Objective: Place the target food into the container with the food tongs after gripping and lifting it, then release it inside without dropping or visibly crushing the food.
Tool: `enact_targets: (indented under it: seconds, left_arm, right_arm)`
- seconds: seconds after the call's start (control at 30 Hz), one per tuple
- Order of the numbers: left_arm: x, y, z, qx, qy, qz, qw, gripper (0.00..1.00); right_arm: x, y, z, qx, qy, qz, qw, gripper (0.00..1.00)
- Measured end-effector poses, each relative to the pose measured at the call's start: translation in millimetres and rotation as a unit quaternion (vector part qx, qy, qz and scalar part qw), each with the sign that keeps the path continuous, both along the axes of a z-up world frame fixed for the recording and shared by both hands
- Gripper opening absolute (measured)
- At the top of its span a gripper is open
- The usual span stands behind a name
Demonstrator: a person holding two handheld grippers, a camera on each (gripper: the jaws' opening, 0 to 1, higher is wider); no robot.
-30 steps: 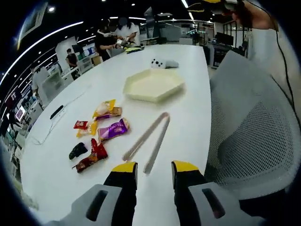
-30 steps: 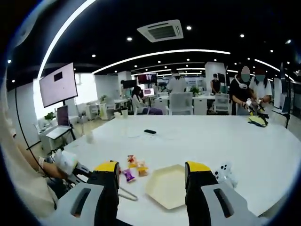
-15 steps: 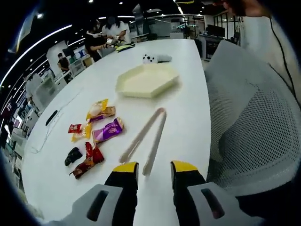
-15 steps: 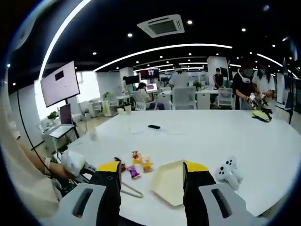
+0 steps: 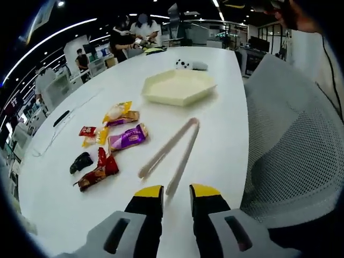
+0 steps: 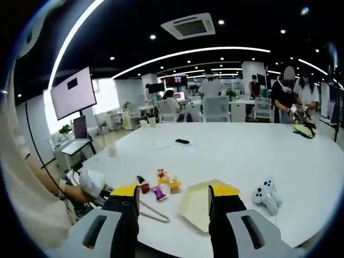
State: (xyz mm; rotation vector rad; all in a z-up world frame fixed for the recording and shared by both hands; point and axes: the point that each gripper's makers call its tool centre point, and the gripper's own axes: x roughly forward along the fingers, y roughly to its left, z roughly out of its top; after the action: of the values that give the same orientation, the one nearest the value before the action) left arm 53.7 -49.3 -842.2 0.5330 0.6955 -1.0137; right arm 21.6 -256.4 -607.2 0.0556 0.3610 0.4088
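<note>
A white game controller point(image 5: 189, 65) sits behind the pale tray point(image 5: 179, 87) on the counter point(image 5: 226, 134). Shiny snack packs point(image 5: 127, 137) lie beside the long tongs point(image 5: 172, 155). The left hand-held gripper point(image 5: 175, 192) and the right hand-held gripper point(image 6: 173, 191) both gape, holding nothing.

No text, label or number can be read. The snack packets point(image 5: 127, 137) on the desk point(image 5: 215, 129) carry print too small and blurred to make out, and the wall screen point(image 6: 72, 92) is blank white.

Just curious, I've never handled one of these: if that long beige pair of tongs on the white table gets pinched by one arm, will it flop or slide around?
The long beige plastic tongs look rigid, so probably no flopping. Their two thin arms are splayed, so they likely spring when squeezed. On the smooth white table, they may skid if nudged.
</note>
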Motion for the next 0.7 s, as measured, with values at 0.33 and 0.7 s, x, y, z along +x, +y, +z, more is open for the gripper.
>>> enact_targets:
  seconds: [0.33, 0.7]
  left_arm:
    - [5.0, -0.5, -11.8, 0.009, 0.006, -0.002, 0.9999, 0.14]
    - [6.1, -2.3, -14.8, 0.013, 0.005, -0.012, 0.9998, 0.13]
  right_arm:
    - [-2.8, 3.0, -5.3, -0.001, 0.011, 0.004, 0.9999, 0.51]
    - [-4.3, 4.7, -10.6, -0.003, 0.023, 0.010, 0.9997, 0.51]
